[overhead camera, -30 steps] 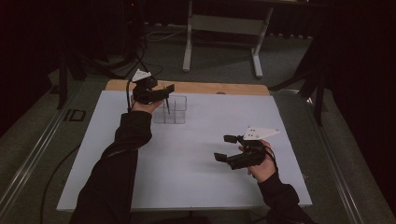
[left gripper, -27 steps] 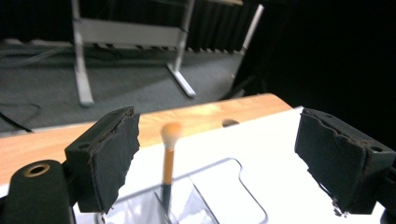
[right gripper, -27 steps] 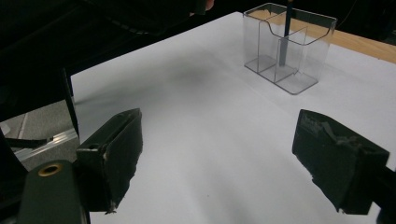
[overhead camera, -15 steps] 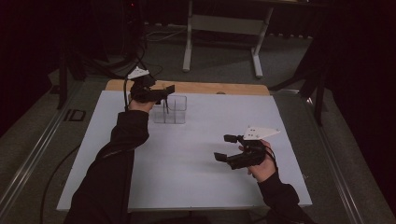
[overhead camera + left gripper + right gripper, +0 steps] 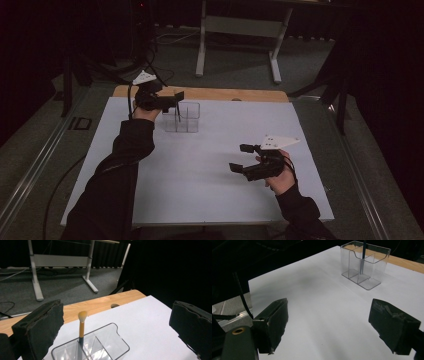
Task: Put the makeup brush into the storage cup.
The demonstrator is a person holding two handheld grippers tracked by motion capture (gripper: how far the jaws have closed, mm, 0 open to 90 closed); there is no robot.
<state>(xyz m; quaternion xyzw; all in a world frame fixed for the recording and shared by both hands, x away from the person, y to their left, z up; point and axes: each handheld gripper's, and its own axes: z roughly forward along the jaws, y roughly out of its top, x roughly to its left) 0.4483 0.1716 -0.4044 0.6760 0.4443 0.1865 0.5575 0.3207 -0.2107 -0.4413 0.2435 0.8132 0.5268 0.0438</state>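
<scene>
We hold the left tool (image 5: 172, 100) with its two black pads wide apart and nothing between them; its jaws have just been opening. In the left gripper view the brush (image 5: 81, 328) stands free in the gap between the pads, touching neither. It is a slim brush with a pale tuft on top, an orange neck and a dark handle below, and it stands nearly upright in the clear organizer (image 5: 100, 345). The handle goes down beside an inner divider, but we cannot tell which compartment holds its foot. In the high view the left tool hovers just above the organizer (image 5: 189, 117), at about 11 o'clock on the tabletop (image 5: 215, 200).

Our right tool (image 5: 242, 159) is open as well, its pads spread wide over bare white surface with nothing in them. It sits at about 4 o'clock on the tabletop, well apart from the organizer, and points toward 9 o'clock. In the right gripper view the organizer (image 5: 372, 267) shows at about 1 o'clock, with the dark handle of the brush (image 5: 362, 255) rising out of it.

The tabletop is covered in white, with a strip of bare wood (image 5: 225, 94) along its far edge at 12 o'clock. Beyond it, on the grey floor, stands a white table frame (image 5: 240, 30).
</scene>
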